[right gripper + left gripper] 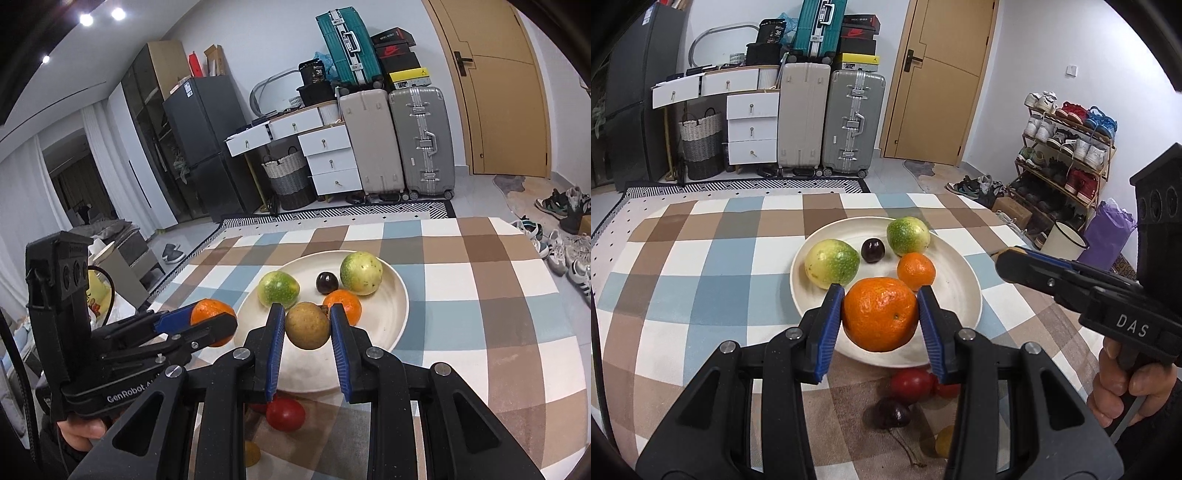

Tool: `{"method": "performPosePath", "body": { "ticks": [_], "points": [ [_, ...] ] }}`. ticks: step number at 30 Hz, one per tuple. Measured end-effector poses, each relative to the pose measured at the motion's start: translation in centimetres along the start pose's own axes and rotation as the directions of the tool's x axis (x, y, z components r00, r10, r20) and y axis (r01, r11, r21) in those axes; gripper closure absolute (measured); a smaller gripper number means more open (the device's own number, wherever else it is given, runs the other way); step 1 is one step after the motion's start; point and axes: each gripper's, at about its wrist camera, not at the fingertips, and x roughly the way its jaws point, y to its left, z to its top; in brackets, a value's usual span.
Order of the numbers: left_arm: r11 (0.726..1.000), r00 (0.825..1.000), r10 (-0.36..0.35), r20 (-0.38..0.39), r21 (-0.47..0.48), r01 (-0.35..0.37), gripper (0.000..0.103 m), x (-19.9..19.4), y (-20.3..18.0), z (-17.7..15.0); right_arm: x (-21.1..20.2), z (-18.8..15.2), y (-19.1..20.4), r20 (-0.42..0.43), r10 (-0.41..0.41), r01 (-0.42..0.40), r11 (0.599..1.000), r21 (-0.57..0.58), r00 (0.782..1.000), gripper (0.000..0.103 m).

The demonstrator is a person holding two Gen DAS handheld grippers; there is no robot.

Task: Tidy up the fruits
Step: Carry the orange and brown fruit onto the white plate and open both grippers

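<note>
We see a table under a checked cloth of brown, blue and white squares (701, 295) filling the lower half of both views. Behind it, in the upper middle of the left wrist view, a pale wooden door (942, 74) stands beside a grey ribbed suitcase (855, 123) and a beige one (803, 118), with a teal suitcase (820, 26) stacked above. A dark refrigerator (207, 147) sits at the left of the right wrist view, and a shoe rack (1067, 147) fills the right of the left wrist view.

At centre lies a round cream plate (956, 291) carrying two green-yellow round fruits (832, 263), a small orange mandarin (916, 270) and a dark cherry (873, 250).

Our left gripper (880, 312) is clamped on a large orange (880, 314) above the plate's near rim. Our right gripper (307, 324) grips a brown-yellow round fruit (307, 325) over the plate's near part.

On the cloth at bottom centre rest a red tomato (285, 414), another dark cherry (892, 413) with its stem and a small yellow fruit (943, 441).

Readable writing: "DAS" on the right gripper's body, "GenRobot" on the left one's, and "36" on a black box (772, 31) at the upper left.
</note>
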Motion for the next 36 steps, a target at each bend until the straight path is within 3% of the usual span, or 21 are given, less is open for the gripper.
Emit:
{"method": "performPosePath", "body": {
  "ticks": [36],
  "points": [
    [0.999, 0.999, 0.039, -0.023, 0.011, -0.038, 0.065, 3.7, 0.5, -1.4, 5.1, -1.9, -2.0, -0.060, -0.028, 0.032, 0.997, 0.067, 0.998, 0.078]
  ]
}}
